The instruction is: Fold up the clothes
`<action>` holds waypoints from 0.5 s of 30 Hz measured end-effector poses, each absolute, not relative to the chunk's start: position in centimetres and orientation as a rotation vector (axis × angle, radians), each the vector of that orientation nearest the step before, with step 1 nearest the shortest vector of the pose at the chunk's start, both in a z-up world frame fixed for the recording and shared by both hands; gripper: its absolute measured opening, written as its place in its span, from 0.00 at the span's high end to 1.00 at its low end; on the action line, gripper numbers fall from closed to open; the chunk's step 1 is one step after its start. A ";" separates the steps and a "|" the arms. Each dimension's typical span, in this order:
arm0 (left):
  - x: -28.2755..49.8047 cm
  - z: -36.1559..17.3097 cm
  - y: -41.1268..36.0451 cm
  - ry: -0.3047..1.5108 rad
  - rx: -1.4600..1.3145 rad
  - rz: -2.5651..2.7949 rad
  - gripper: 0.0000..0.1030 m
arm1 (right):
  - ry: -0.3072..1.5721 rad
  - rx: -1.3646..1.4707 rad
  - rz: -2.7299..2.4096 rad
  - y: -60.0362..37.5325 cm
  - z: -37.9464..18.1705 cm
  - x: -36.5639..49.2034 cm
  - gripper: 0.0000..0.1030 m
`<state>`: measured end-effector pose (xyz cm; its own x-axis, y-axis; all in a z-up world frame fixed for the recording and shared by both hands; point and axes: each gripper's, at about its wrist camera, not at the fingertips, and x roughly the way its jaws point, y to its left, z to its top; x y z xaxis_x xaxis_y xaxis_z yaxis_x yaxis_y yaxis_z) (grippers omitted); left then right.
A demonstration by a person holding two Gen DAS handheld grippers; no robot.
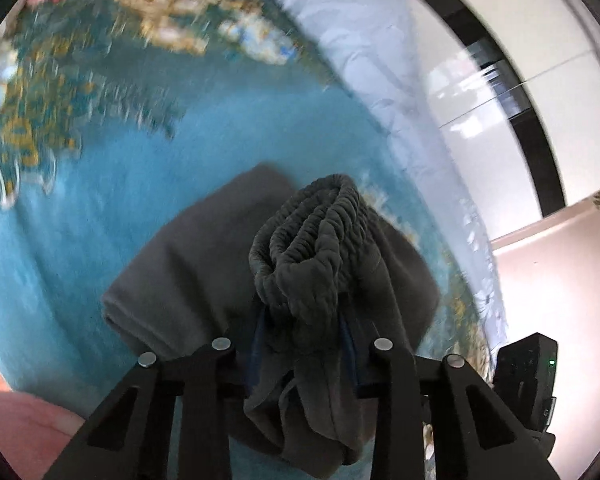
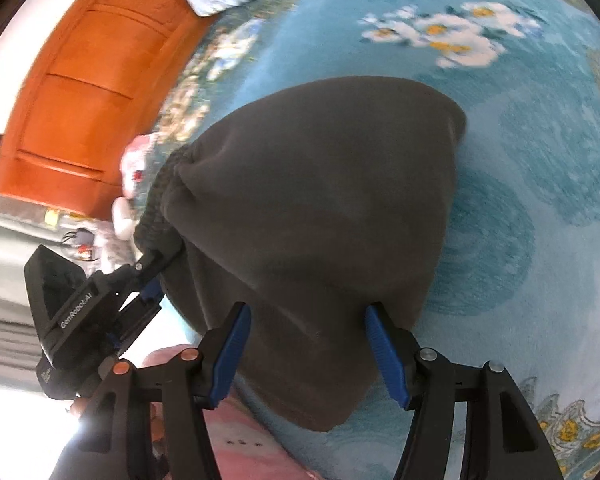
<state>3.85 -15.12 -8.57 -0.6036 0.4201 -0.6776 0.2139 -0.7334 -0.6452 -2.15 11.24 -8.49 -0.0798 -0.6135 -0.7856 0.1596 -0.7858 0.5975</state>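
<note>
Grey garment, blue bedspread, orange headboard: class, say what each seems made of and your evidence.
Grey garment: probably soft matte fleece or jersey; gathered elastic waistband.
Blue bedspread: plush fabric, looks fuzzy, printed flowers.
Orange headboard: smooth with a slight sheen, maybe varnished wood or leatherette.

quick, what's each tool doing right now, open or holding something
Left tool: shut on the bunched elastic waistband of the dark grey fleece garment.
Right tool: jaws wide around the same garment's edge; cannot tell if the pads press it.

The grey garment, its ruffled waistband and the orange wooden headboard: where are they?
grey garment point(image 2: 320, 200), right wrist view, smooth middle.
ruffled waistband point(image 1: 312, 232), left wrist view, bunched elastic.
orange wooden headboard point(image 2: 80, 92), right wrist view, panel.
</note>
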 end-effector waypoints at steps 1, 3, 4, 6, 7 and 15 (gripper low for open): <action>4.1 -7.9 -15.7 -1.095 -1.293 2.497 0.68 | -0.490 1.642 -1.910 10.9 -7.8 -2.1 0.38; 4.5 -7.4 -17.1 -1.136 -1.268 2.525 0.68 | -0.498 1.555 -1.899 10.3 -6.3 -2.0 0.38; 4.8 -7.8 -18.0 -1.165 -1.287 2.534 0.68 | -0.497 1.513 -1.899 10.0 -5.6 -2.0 0.38; 5.1 -9.9 -19.5 -1.235 -1.367 2.534 0.68 | -0.454 1.459 -1.919 9.1 -4.6 -2.3 0.38; 5.2 -11.4 -20.3 -1.280 -1.428 2.516 0.67 | -0.419 1.458 -1.938 8.7 -4.6 -2.7 0.38; 4.0 -14.5 -22.1 -1.369 -1.568 2.453 0.61 | -0.400 1.622 -1.968 7.4 -9.3 -7.7 0.39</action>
<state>3.97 -22.09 -14.47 -0.5226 0.3561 -0.7746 0.4723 -0.6355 -0.6108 -7.70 7.41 -9.31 -0.1176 -0.5850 -0.8025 0.2249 -0.8028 0.5522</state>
